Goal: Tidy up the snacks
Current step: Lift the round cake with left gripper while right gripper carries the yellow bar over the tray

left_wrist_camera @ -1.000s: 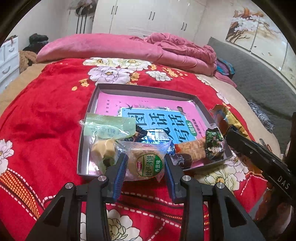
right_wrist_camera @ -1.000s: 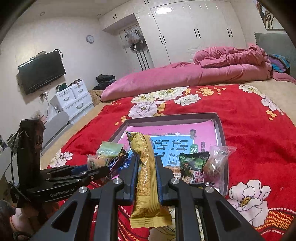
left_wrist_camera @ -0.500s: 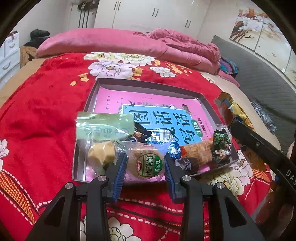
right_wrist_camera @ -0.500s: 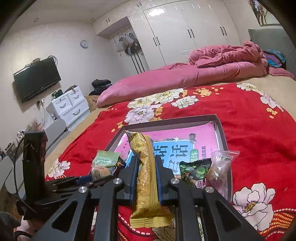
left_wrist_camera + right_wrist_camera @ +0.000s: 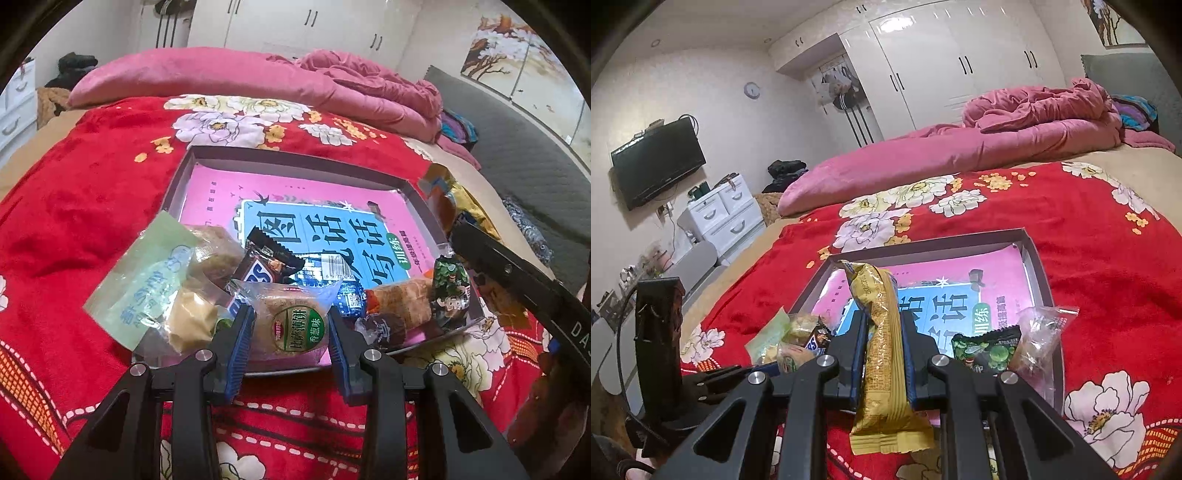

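Observation:
A grey shallow box [image 5: 291,157] lined with a pink and blue booklet lies on the red floral blanket. My left gripper [image 5: 291,328] is shut on a clear-wrapped round biscuit pack with a green label [image 5: 297,325] at the box's near edge. Beside it lie a pale green packet [image 5: 147,284], a Snickers bar [image 5: 258,269], a brown snack [image 5: 399,299] and a dark green packet [image 5: 448,291]. My right gripper [image 5: 882,354] is shut on a long gold-wrapped bar [image 5: 882,354], held upright above the box's near edge [image 5: 923,243].
A rolled pink quilt [image 5: 240,77] lies across the far end of the bed. White drawers [image 5: 720,214] and a wall TV [image 5: 657,162] stand to the left. White wardrobes [image 5: 960,66] line the back wall. The right gripper's body [image 5: 517,273] crosses the left wrist view.
My left gripper has moved closer to the box and lower over the snack pile, still gripping the biscuit pack. My right gripper has risen slightly with the gold bar.

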A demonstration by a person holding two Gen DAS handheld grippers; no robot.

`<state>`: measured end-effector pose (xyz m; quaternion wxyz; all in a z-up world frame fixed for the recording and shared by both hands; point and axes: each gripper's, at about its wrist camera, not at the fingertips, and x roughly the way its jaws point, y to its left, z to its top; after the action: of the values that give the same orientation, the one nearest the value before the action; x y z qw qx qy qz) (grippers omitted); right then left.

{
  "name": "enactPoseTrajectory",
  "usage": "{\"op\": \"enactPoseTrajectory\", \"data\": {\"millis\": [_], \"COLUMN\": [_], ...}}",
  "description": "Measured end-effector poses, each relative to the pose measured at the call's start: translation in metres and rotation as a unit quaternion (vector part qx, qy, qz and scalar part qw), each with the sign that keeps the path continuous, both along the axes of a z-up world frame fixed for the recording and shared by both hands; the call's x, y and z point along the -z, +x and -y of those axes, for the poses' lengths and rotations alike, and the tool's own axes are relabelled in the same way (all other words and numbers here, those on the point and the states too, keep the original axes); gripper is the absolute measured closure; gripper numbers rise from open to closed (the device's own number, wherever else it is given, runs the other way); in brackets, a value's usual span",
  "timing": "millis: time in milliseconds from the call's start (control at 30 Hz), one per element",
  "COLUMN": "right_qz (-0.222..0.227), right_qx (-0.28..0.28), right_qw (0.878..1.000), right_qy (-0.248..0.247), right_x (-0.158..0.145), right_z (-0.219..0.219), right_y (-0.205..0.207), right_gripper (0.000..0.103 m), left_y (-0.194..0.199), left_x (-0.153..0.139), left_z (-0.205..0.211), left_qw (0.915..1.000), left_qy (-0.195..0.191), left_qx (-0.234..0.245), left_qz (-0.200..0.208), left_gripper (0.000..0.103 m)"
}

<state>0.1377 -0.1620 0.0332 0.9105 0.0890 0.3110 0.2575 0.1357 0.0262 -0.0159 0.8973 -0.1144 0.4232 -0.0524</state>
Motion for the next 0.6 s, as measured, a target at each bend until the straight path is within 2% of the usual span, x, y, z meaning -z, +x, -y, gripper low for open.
{"op": "enactPoseTrajectory", "data": {"millis": [600], "right_qz": [-0.013], "right_qx": [0.013], "right_qw": [1.0], "right_qy": [-0.014], "right_x": [0.011], "right_z": [-0.003], "right_y": [0.017], "right_gripper": [0.085], "left_y": [0.008], "left_x": [0.004], "left_z": [0.01], "left_qw": [0.9998], "left_qy": [0.015], "left_qx": [0.014], "left_qz": [0.003], "left_gripper": [0.062]}}
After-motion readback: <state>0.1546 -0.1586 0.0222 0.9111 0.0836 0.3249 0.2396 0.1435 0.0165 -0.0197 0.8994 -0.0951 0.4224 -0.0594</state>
